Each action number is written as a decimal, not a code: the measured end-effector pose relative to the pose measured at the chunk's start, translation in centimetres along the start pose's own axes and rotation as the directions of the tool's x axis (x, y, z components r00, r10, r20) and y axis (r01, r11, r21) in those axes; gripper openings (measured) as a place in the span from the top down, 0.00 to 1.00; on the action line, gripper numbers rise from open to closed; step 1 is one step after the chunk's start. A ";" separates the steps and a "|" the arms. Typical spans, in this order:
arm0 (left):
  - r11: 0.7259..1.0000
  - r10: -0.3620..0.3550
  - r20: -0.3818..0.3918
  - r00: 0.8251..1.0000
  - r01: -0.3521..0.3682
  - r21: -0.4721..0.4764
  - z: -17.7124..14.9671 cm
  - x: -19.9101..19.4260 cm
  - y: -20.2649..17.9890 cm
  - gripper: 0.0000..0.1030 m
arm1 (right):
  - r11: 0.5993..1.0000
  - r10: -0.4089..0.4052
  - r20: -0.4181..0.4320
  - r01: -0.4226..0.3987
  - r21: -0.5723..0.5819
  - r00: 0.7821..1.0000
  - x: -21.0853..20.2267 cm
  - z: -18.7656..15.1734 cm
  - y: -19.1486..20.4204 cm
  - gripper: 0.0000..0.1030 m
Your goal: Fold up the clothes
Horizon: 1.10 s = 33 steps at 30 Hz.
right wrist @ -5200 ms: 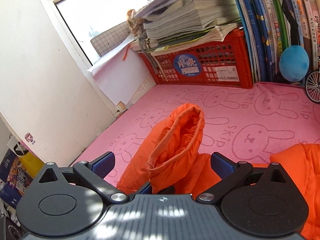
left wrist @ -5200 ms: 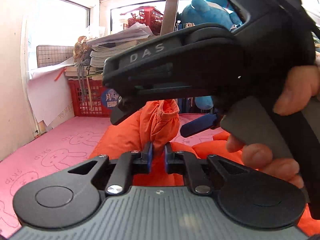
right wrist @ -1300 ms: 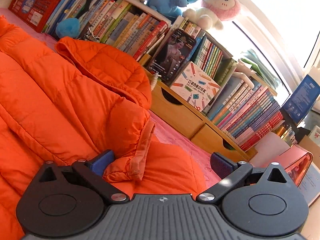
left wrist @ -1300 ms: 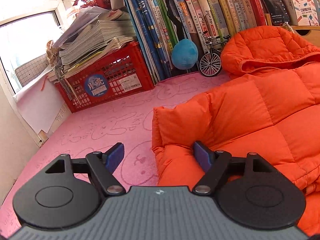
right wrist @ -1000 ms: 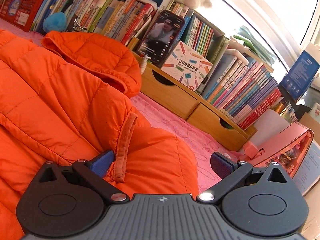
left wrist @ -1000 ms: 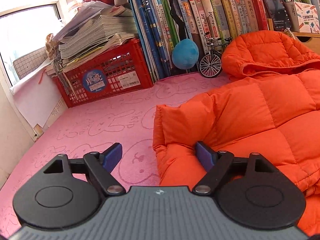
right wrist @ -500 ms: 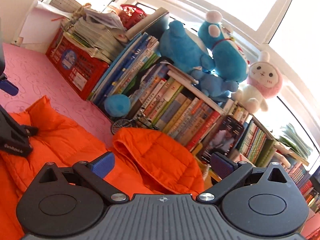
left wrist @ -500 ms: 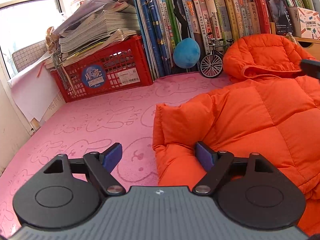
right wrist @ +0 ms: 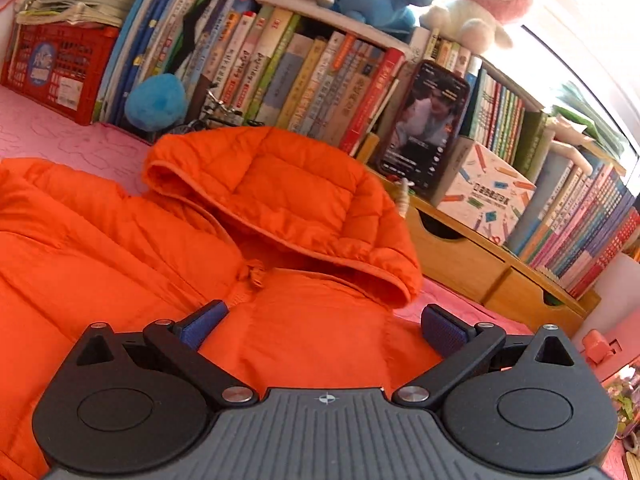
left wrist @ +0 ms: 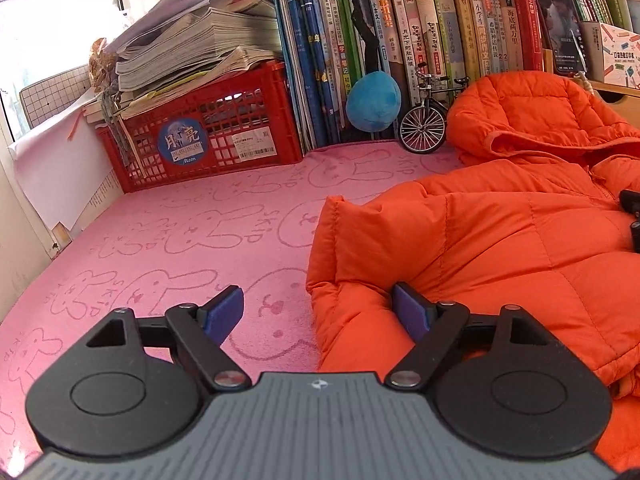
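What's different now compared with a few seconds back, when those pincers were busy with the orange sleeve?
The left hand-held gripper has let go of the sleeve; the orange jacket lies flat, sleeve folded in. The right hand-held gripper swung towards the hood. Both are open. The red crate stayed put.

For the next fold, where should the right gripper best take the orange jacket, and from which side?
Probably the hood. It lies flat and open beyond the orange jacket collar, its piped rim raised. Bring the right gripper, jaws open above the chest, forward onto the rim's near right edge.
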<state>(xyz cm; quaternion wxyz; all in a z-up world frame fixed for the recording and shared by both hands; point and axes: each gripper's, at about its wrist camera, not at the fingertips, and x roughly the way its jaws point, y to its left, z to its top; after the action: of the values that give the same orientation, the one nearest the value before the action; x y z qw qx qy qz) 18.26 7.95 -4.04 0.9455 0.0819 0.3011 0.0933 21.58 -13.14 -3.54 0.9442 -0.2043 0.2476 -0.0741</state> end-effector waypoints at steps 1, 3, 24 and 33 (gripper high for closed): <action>1.000 -0.001 -0.002 1.000 0.001 -0.003 0.0 0.0 0.0 0.19 | 0.999 -0.041 -0.010 0.041 0.003 0.999 0.0 -0.4 -0.8 0.00; 1.000 -0.004 -0.004 1.000 0.004 -0.007 0.0 0.1 0.1 0.19 | 0.996 -0.086 -0.024 0.086 0.014 0.996 -0.1 -1.3 -2.6 0.00; 1.000 0.010 0.002 1.000 -0.010 0.016 -0.1 0.1 -0.3 0.14 | 0.990 -0.063 -0.127 0.078 0.114 0.990 0.3 -4.3 -6.7 0.00; 0.999 0.038 0.217 0.975 -0.030 -0.041 1.8 -4.0 0.1 0.14 | 0.991 -0.072 -0.133 0.086 0.103 0.989 0.5 -4.3 -6.5 0.00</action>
<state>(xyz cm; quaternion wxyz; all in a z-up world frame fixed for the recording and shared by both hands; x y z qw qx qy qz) 16.06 6.91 -0.35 0.9724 0.0790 0.1926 0.1054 19.58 -20.69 -4.40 0.9323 -0.1570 0.2953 -0.1378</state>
